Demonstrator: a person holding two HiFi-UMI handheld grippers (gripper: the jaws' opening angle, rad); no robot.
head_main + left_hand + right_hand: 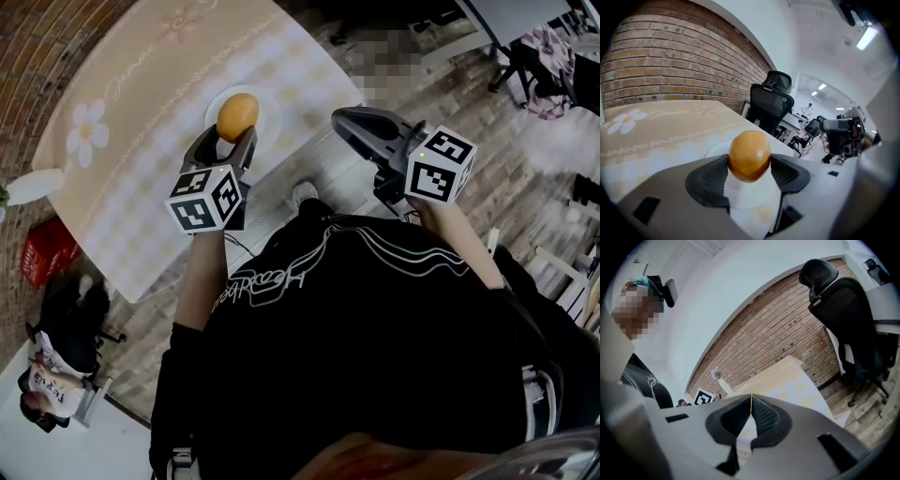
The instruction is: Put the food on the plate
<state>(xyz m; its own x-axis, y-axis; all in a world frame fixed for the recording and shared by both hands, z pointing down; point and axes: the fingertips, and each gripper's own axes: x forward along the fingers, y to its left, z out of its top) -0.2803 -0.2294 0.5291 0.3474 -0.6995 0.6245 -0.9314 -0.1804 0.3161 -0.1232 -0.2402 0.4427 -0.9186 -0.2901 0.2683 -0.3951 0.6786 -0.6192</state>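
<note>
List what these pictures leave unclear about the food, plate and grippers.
Whether the food touches the plate: head view, the food covers the spot.
Plate's near rim, left gripper view: behind the left gripper.
Table's far end, head view: cut by the top edge.

an open-plan office. a red brick wall runs behind the desk, which wears a beige cloth printed with daisies. black high-backed office chairs on wheeled bases stand just beyond it. more pale desks show farther back, and a person sits off to one side. strip lights glow in a white ceiling. the floor is wood-look plank.
</note>
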